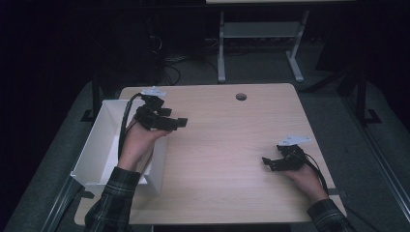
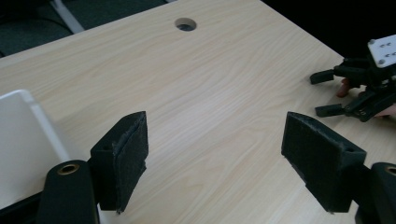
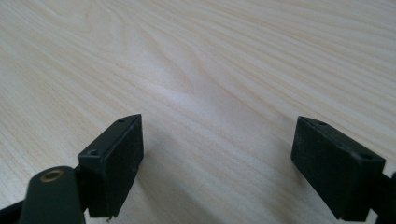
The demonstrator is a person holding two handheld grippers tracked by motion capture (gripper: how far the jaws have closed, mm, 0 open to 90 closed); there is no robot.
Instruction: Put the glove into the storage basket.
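A person sits at a light wood-grain table [image 1: 227, 159] with rounded corners, holding a black two-jaw gripper in each hand. The left gripper [image 1: 178, 123] is held above the table's left edge, towards the far corner, its jaws spread wide apart with nothing between them, pointing right across the tabletop. In the left gripper view its two padded black fingers [image 2: 122, 158] stand well apart over bare wood. Just beside that hand, a white open-topped rectangular plastic bin [image 1: 94, 147] hangs over the table's left edge; what lies inside it cannot be told. The right gripper [image 1: 269, 164] sits low near the table's right edge, towards the near corner, jaws also parted and empty, pointing left. In the right gripper view its fingers [image 3: 114, 163] are set wide over plain wood grain. A small round cable hole [image 1: 241, 96] lies near the far edge of the table, about midway along it. Plaid sleeves [image 1: 113, 203] cover both forearms. Beyond the table, the grey metal legs of another desk [image 1: 221, 53] stand on dark floor
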